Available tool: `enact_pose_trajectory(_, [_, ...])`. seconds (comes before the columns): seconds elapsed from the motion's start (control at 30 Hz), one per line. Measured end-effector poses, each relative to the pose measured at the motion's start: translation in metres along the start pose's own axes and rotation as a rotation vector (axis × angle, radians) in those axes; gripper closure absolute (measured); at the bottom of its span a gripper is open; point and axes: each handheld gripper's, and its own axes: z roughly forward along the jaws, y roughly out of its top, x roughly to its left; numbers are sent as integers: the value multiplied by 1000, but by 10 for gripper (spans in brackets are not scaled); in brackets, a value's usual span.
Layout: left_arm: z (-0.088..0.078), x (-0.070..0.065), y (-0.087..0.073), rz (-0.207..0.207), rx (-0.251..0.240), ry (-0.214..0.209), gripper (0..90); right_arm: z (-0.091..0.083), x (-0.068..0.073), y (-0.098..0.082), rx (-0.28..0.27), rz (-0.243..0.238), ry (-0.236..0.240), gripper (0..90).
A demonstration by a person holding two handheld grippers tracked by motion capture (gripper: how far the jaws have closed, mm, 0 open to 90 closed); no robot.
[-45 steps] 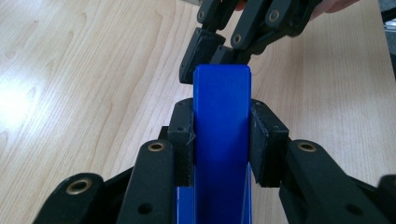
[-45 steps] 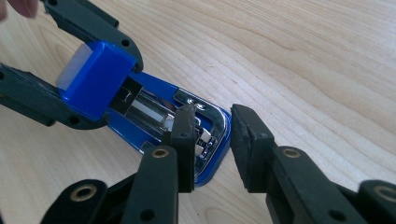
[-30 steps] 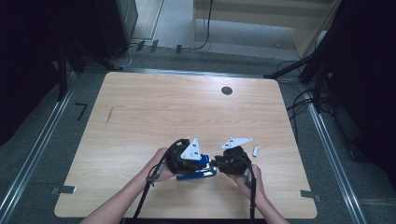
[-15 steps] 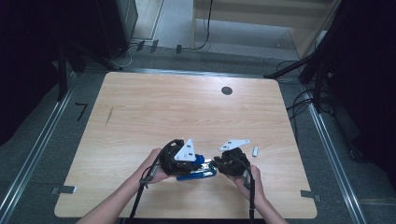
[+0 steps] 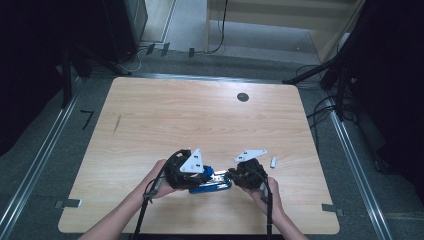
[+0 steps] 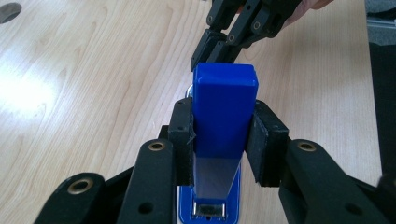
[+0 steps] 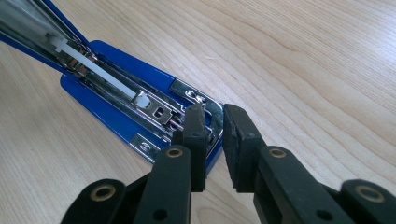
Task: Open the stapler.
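Note:
A blue stapler [image 5: 214,186] lies on the wooden table [image 5: 200,125] near the front edge, between both hands. My left gripper [image 5: 192,176] is shut on its blue top cover [image 6: 224,107], which is swung up away from the base. The chrome magazine [image 7: 116,88] lies exposed on the blue base [image 7: 100,119]. My right gripper [image 7: 214,126] is at the magazine's front end, its jaws only a narrow gap apart, with nothing seen between them. In the left gripper view the right gripper [image 6: 212,49] hangs just beyond the cover's tip.
A small pale metal piece [image 5: 273,161] lies on the table just right of the right hand. A dark round cable hole [image 5: 243,97] sits near the far edge. Cables and stands surround the table on the floor.
My left gripper has shifted slightly left and toward the person with the stapler cover. The right gripper has stayed at the stapler's front end.

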Motion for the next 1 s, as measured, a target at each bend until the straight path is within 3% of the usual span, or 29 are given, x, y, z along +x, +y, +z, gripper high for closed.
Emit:
enact_pose_trajectory(0.33, [-15, 0, -13, -33, -6, 7, 669, 1, 2, 1, 4, -11, -3, 861])
enact_pose_trajectory(1.0, [-32, 1, -42, -102, -3, 13, 662, 1, 2, 1, 1, -13, -4, 863])
